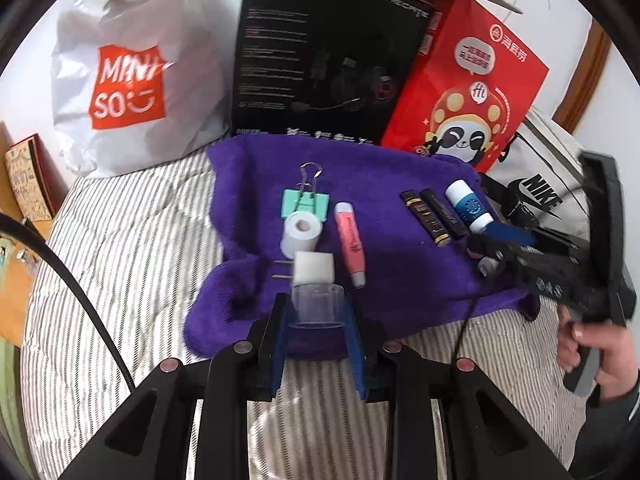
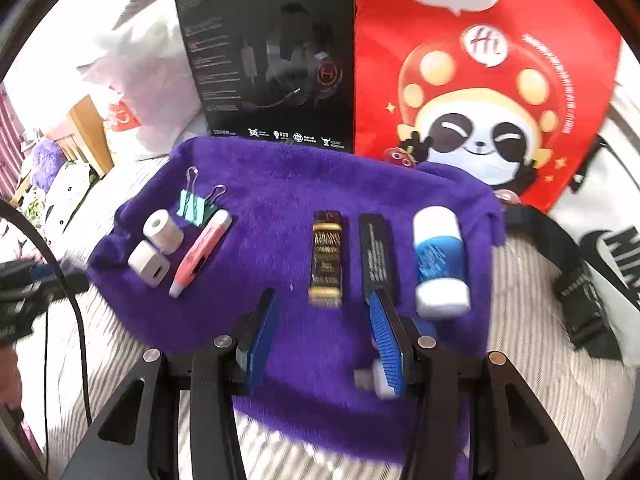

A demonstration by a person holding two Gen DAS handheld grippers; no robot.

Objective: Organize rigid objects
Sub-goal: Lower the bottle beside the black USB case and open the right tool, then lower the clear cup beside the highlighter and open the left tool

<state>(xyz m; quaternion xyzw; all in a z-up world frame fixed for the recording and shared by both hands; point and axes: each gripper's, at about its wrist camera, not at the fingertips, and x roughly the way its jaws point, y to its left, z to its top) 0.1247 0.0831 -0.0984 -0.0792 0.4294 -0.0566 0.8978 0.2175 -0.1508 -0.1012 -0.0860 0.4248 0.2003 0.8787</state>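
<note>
Right wrist: two lipsticks (image 2: 327, 258), one binder clip (image 2: 196, 205).

A home bedroom: striped bedding (image 1: 132, 216), shopping bags (image 1: 120, 76), wooden bedframe (image 2: 86, 128).

— Right side of the fuzzy purple towel (image 2: 280, 184)?
— Brown-gold rectangular stick (image 2: 327, 256), black flat stick (image 2: 376, 252), white-and-blue plastic tube (image 2: 438, 260), side by side.
— Right gripper (image 2: 320, 320)?
— Blue-padded fingers (image 2: 262, 332) spread apart, empty.
</note>
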